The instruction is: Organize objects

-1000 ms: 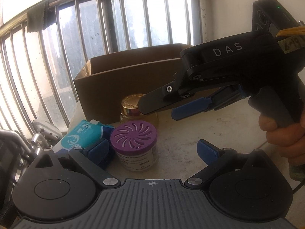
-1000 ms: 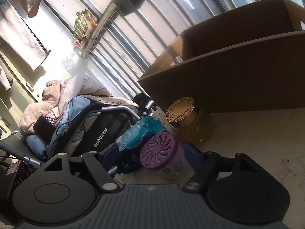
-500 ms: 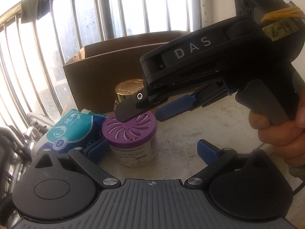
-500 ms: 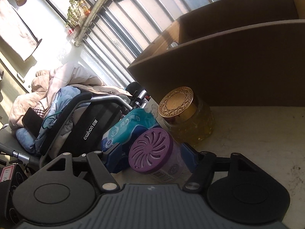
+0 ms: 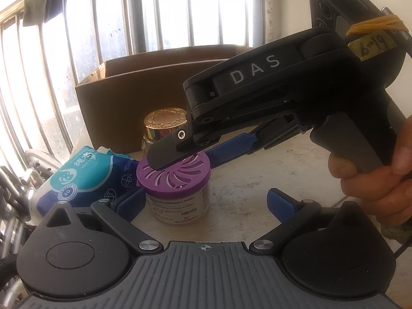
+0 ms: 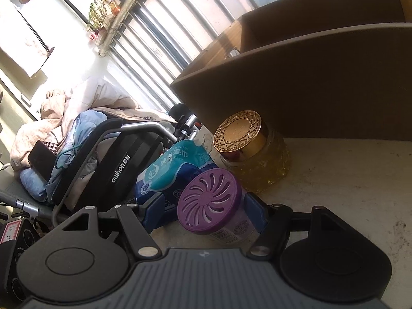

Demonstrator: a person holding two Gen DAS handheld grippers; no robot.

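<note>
The cardboard box (image 5: 144,97) stands open-topped at the 12 o'clock edge of the pale table (image 5: 257,180), against the barred window; I judge it the likely destination for the loose items. At 9 o'clock from the work point lies the wet-wipes pack (image 5: 87,177), a soft pouch that will deform under pinch. Between the pack and the box, at roughly 11 o'clock, stands the gold-lidded glass jar (image 6: 253,154), which I judge heavy and breakable. The current work item is the purple-lidded jar (image 6: 213,206), upright on the table just in front of the glass jar and touching or nearly touching the pack; I cannot tell which. My right gripper (image 6: 203,212) straddles it with one blue pad at each side of the body, below the lid; from the pictures I cannot tell whether the pads already press the wall or stand just off it. My left gripper (image 5: 203,200) is spread wide and holds nothing, with the jar just inside its 9 o'clock finger. Handling estimate: a light, rigid plastic container with a smooth printed label, hence moderately slippery. Take hold on the cylindrical wall under the lid rim, not on the vented lid, which may detach or turn.
</note>
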